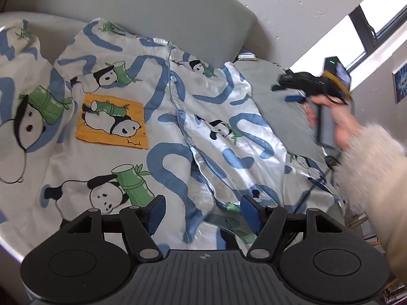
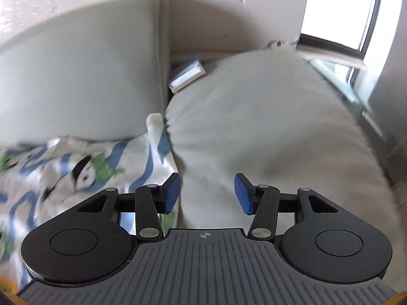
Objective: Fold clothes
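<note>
A white satin pyjama top point(image 1: 157, 127) with blue swirls, pandas and an orange panda pocket point(image 1: 113, 120) lies spread and creased on a grey sofa. My left gripper point(image 1: 202, 214) is open and empty, low over the garment's near hem. The right gripper point(image 1: 292, 86) shows in the left wrist view, held in a hand above the garment's right side; its jaws look open. In the right wrist view my right gripper point(image 2: 206, 193) is open and empty, over the grey cushion point(image 2: 267, 127), with the garment's edge point(image 2: 84, 170) at the lower left.
The grey sofa backrest point(image 1: 178, 17) rises behind the garment. A small blue-and-white booklet point(image 2: 188, 75) sits wedged between backrest and cushion. A window point(image 1: 376, 25) and white wall lie to the right. A fluffy cream sleeve point(image 1: 368, 178) covers the right arm.
</note>
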Action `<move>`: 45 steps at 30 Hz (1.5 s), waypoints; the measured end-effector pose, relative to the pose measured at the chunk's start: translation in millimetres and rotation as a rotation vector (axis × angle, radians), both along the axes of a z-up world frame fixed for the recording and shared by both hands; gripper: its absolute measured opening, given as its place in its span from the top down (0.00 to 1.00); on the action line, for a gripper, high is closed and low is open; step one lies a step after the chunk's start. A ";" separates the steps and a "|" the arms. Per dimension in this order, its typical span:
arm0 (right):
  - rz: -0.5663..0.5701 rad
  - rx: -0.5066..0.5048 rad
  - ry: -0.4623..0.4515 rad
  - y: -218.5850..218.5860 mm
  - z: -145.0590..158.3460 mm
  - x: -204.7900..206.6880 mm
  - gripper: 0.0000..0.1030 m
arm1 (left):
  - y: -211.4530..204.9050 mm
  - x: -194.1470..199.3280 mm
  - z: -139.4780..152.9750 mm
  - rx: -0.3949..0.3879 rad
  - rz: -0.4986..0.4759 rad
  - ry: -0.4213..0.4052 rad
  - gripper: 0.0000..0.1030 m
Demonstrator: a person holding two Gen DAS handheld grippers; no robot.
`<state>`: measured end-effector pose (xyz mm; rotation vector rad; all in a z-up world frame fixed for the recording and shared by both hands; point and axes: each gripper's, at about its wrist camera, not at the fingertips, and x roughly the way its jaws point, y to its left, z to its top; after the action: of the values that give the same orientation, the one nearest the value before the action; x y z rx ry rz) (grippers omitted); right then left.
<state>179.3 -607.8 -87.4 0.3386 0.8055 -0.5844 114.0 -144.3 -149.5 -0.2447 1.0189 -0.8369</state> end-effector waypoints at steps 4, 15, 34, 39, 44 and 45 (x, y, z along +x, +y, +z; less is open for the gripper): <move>-0.016 0.029 -0.030 17.9 34.5 -62.2 0.48 | 15.4 -20.2 17.1 0.023 -0.004 -0.023 0.39; 0.055 0.424 -0.234 122.8 59.0 -220.0 0.47 | 119.4 -41.9 18.4 0.095 0.422 0.068 0.39; -0.452 0.753 -0.338 167.1 -79.6 -301.8 0.50 | 84.6 -32.3 -22.3 0.061 0.502 0.153 0.39; -0.371 0.550 -0.238 173.6 -87.3 -278.5 0.50 | 78.4 -30.3 -29.5 0.080 0.484 0.133 0.73; -0.340 0.506 -0.259 174.2 -79.8 -279.2 0.99 | 88.0 -26.0 -12.3 0.027 0.450 0.180 1.00; -0.335 0.503 -0.268 173.0 -71.7 -281.5 0.99 | 91.8 -25.3 -3.7 0.001 0.446 0.185 1.00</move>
<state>-102.2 -434.8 -159.1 1.0068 0.6311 -0.6257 88.7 -52.5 -153.2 -0.5343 1.0823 -0.4130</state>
